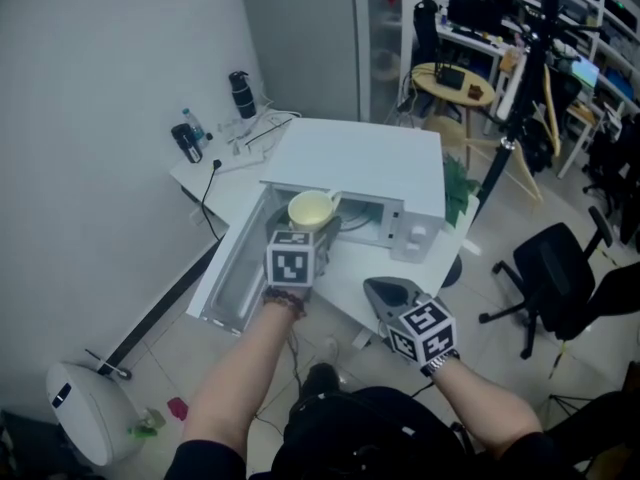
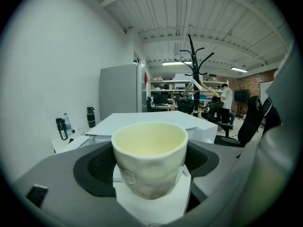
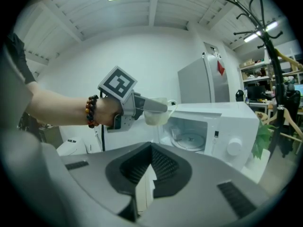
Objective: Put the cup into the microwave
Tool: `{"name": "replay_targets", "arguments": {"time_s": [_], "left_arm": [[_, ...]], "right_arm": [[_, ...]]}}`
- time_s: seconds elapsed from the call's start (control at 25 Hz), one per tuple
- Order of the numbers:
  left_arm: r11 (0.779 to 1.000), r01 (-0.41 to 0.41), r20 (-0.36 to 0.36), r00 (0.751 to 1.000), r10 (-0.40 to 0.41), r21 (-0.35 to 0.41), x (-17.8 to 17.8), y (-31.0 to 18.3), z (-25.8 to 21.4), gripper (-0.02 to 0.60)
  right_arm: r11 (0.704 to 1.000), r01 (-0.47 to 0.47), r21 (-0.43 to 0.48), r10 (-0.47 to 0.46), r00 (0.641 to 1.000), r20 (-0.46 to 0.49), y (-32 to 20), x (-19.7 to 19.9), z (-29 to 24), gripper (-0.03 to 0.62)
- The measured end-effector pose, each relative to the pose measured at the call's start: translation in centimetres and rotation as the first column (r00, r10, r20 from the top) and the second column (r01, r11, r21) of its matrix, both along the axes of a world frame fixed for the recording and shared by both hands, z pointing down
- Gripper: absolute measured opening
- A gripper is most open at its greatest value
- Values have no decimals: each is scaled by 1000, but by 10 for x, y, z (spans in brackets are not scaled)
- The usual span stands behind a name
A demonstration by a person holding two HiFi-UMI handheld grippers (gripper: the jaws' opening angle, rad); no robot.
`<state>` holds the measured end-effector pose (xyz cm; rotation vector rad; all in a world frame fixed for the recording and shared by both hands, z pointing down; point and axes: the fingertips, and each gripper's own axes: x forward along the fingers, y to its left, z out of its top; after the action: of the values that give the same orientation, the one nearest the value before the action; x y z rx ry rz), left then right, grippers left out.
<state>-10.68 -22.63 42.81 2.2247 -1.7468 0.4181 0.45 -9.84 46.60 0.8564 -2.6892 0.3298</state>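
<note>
Cup (image 2: 150, 157): pale cream, upright, mouth up, long axis vertical. Looking down into it I see only its own yellowish inner wall. It sits between the jaws of the left gripper (image 1: 311, 224), clamped round the lower body with the black pads either side; the jaws are spread to about the cup's width and closed against it. In the right gripper view the cup hangs in the air just in front of the upper left of the microwave (image 1: 370, 163) opening, outside the cavity. The door (image 1: 232, 268) is swung fully open to the left. In the cavity I can make out the glass turntable (image 3: 191, 138) lying flat on the floor of the oven. The microwave stands on a white table (image 1: 200, 176), with two dark bottles (image 1: 188, 140) further back by the wall. The right gripper (image 3: 144, 186) is held low in front of the oven, apart from it and facing the opening; its white fingertips are nearly together, only a thin slit between them, gripping nothing. A beaded bracelet (image 3: 90, 111) shows on the left wrist.
</note>
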Motion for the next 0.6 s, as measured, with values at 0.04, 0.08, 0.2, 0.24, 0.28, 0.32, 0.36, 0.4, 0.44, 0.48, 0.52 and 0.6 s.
{"name": "replay_targets", "arguments": {"time_s": [0.04,0.08,0.2,0.24,0.28,0.32,0.36,0.4,0.44,0.48,0.52,0.6], "left_arm": [[1000,-1,-2,1000,1,-7,1,1,5,426],[1000,-1,-3,1000,1,-13,1,2,10,426],[1000,-1,-6,1000,1,-28,3,2,23,426],[999,-2,-6,1000,2,-33,4,2,28,426],[999,-5,-5,1000,4,-39,6,1,33,426],[999,-8,-3,1000,8,-46,8,0,38,426],[999,-13,0,1000,13,-53,10,-1,43,426],[998,-17,2,1000,17,-61,12,-1,49,426],[997,-20,2,1000,20,-69,14,-2,55,426],[997,-22,2,1000,22,-77,16,-4,60,426],[996,-22,2,1000,22,-83,17,-5,65,426],[996,-19,4,1000,20,-92,19,-10,74,426]], "right_arm": [[1000,1,-3,-1,1000,-2,1,0,2,11],[1000,1,-6,-1,1000,-4,1,1,3,11],[1000,2,-11,-2,1000,-9,2,2,7,11],[1000,2,-13,-3,1000,-11,1,3,8,11],[1000,2,-17,-3,1000,-14,1,3,10,11],[1000,2,-21,-2,1000,-16,0,4,12,11],[1000,0,-27,-1,1000,-17,0,5,15,11],[999,-2,-33,1,1000,-19,-1,6,18,11],[999,-3,-39,3,1000,-20,-1,7,20,11],[999,-5,-44,4,1000,-21,-2,8,22,11],[999,-6,-49,5,1000,-22,-4,9,24,11],[998,-10,-59,8,1000,-23,-7,10,28,11]]}}
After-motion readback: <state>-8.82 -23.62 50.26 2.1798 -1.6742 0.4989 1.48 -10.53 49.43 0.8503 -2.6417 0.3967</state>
